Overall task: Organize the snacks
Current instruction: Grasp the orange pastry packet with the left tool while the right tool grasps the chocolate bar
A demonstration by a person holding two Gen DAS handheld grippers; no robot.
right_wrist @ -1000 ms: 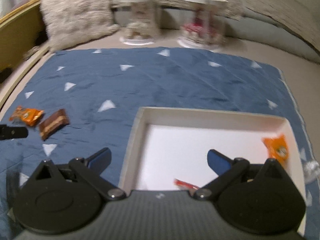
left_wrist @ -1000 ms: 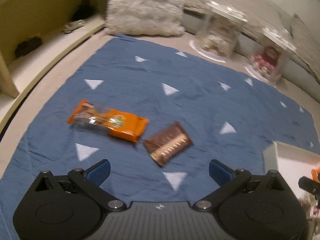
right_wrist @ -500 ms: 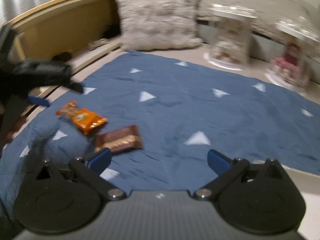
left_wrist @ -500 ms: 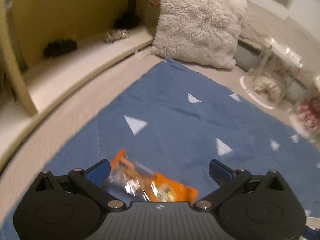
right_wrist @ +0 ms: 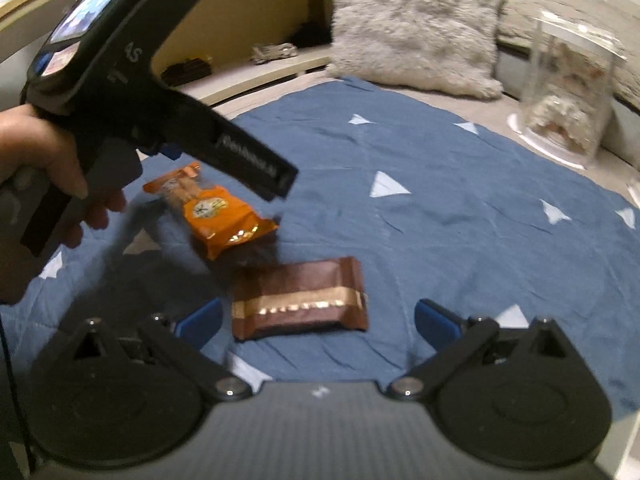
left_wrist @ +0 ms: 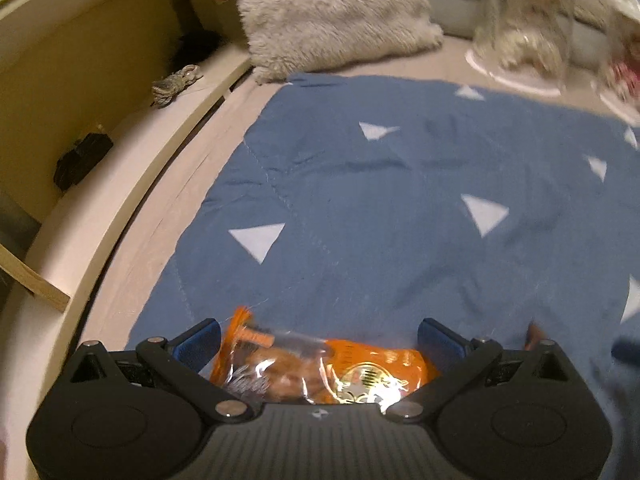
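- Orange snack packet (left_wrist: 320,364) lies on the blue cloth (left_wrist: 400,200), between the spread fingers of the left gripper (left_wrist: 318,332), not yet pinched.
- Brown chocolate bar (right_wrist: 300,300) lies on the cloth just beside it, between the spread fingers of the right gripper (right_wrist: 316,316).
- Both 2 snacks remain to be lifted; no container shows, so progress is unclear.

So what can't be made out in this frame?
- Orange pack, left wrist view: near end hidden under the left claw body.
- Jars, left wrist view: contents blurred; the right one is cut by the edge.
- Brown pack, right wrist view: print too blurred to read.
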